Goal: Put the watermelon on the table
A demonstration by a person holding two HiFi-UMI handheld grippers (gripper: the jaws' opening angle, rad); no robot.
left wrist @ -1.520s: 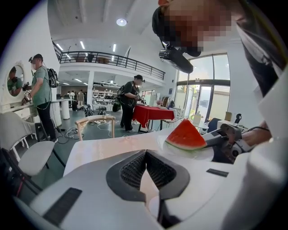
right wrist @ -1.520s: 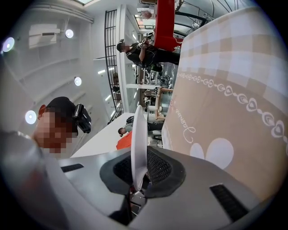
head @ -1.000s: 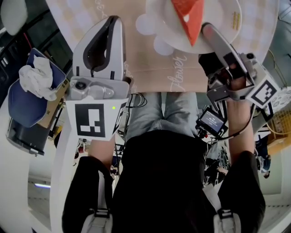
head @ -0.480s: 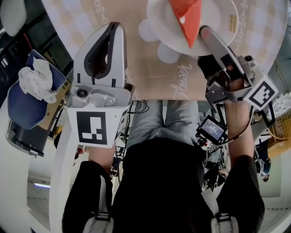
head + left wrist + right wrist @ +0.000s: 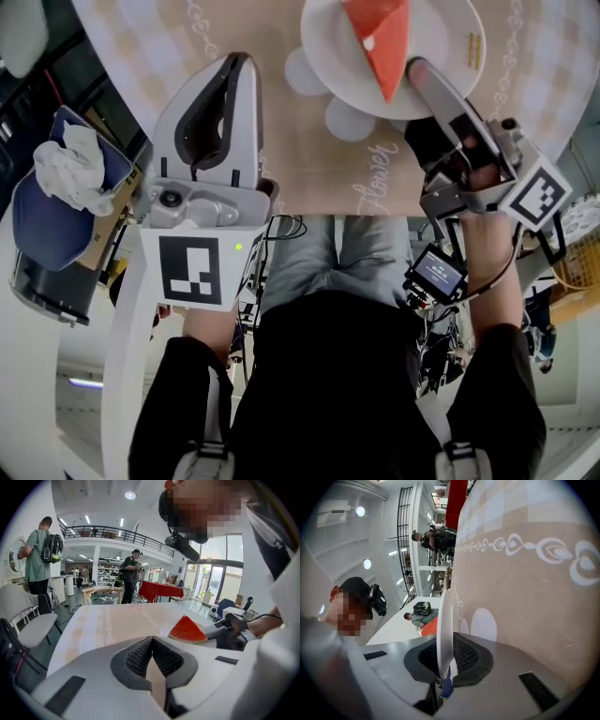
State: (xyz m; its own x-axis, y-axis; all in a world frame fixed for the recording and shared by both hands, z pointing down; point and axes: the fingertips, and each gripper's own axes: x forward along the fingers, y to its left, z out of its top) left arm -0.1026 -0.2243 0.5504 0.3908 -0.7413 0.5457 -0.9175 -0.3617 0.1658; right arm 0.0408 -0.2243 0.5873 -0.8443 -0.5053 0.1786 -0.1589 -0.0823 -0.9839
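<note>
The right gripper has its two fingers pinched tight on the rim of a white plate. In the right gripper view the plate shows edge-on, standing right between the dark pads, which squeeze it from both sides.

The watermelon is a red slice lying on that plate, with its pointy end toward the person. In the head view it lies at about 10 o'clock from the right gripper's fingers, just beside them. The fingers hold the plate, not the fruit. A small orange-red patch beside the plate in the right gripper view may be the watermelon, but it is too small to be sure.

The left gripper is closed with nothing in it (its tips meet over the bare cloth). The watermelon is at about 3 o'clock from it, well apart.

The plate is over the table. Whether it rests on the table cannot be told.
</note>
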